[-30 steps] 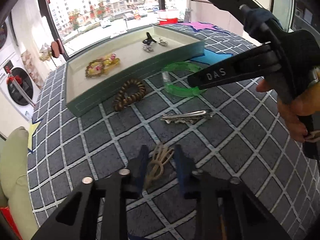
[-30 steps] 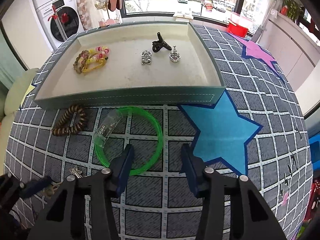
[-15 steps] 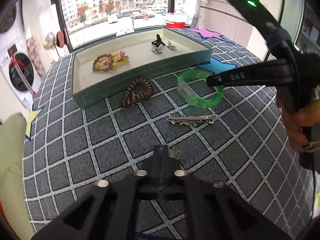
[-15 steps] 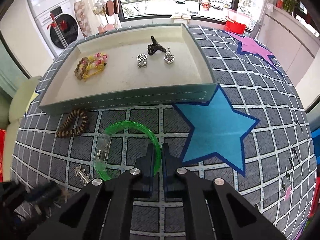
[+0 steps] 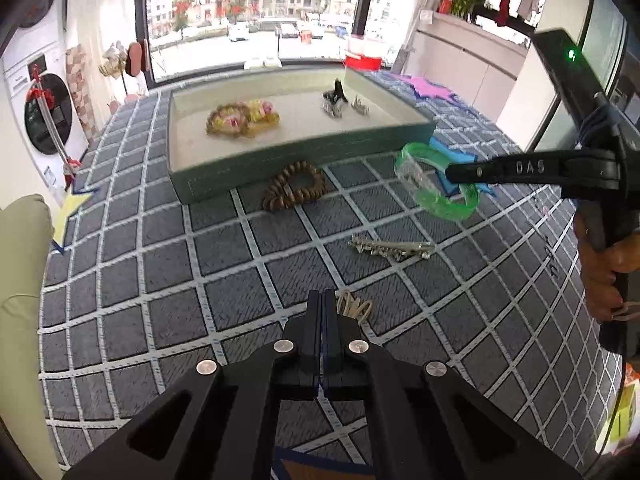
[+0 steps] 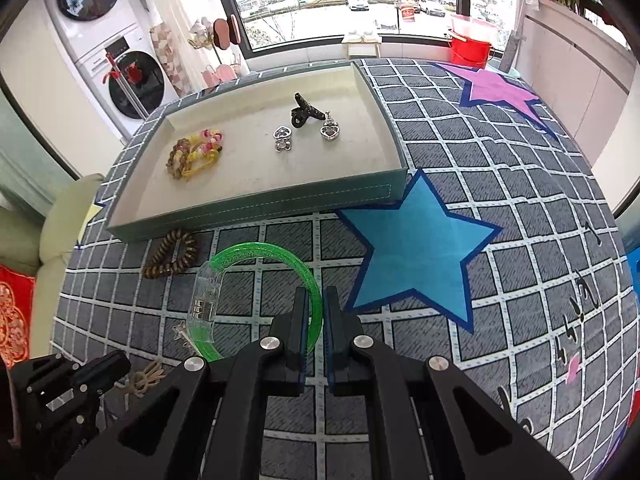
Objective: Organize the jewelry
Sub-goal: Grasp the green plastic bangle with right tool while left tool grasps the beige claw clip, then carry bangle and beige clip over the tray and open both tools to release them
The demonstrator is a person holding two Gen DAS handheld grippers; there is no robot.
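My right gripper (image 6: 315,300) is shut on the green bangle (image 6: 256,256) and holds it lifted above the mat; the bangle also shows in the left wrist view (image 5: 436,196). My left gripper (image 5: 323,300) is shut, and a beige cord hair tie (image 5: 354,306) pokes out by its tips; whether it is held I cannot tell. A green tray (image 6: 260,210) holds beaded bracelets (image 6: 194,152), two silver charms (image 6: 282,138) and a black clip (image 6: 304,114).
A brown bead bracelet (image 5: 294,192) lies on the mat against the tray's front wall. A silver hair clip (image 5: 390,248) lies on the mat between the grippers. A cushion (image 5: 20,280) is at the left edge.
Both grippers have shut: the left at the beige hair tie, the right on the green bangle. The right has lifted the bangle off the mat.
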